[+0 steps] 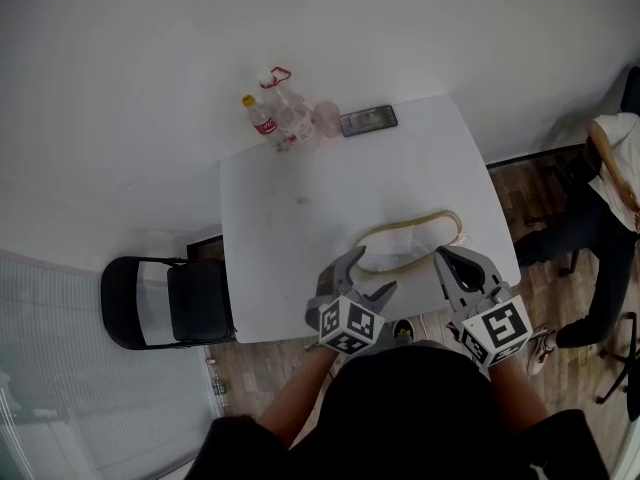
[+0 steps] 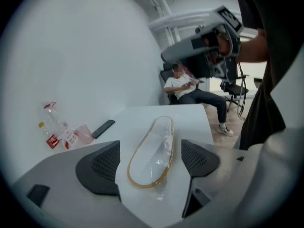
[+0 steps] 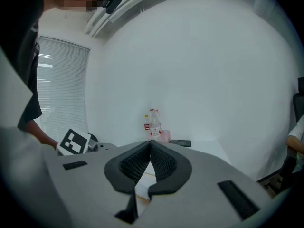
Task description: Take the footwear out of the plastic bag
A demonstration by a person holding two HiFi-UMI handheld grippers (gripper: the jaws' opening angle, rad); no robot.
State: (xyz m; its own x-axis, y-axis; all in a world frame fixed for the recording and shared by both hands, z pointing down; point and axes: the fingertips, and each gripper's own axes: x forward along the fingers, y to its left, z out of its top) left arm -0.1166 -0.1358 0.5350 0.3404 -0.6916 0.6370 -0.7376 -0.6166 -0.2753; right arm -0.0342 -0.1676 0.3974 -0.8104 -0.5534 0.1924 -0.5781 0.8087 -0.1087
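Slipper (image 1: 410, 240): flat, long oval, white sole with an amber-tan rim, wrapped in a clear, crinkled plastic bag (image 2: 164, 141) that catches glints. It lies on the matte white table (image 1: 290, 228), lower right of the tabletop in the head view, near the front edge.

Your left gripper (image 1: 370, 273): jaws spread, ribbed dark pads showing either side of the slipper, not pressing on it.

Your right gripper (image 1: 447, 258): pads clenched together on nothing, at the slipper's right end.

Far edge of the table, upper left: clear plastic bottles (image 1: 280, 116), translucent pink cup (image 1: 327, 118), flat dark phone (image 1: 368, 120).
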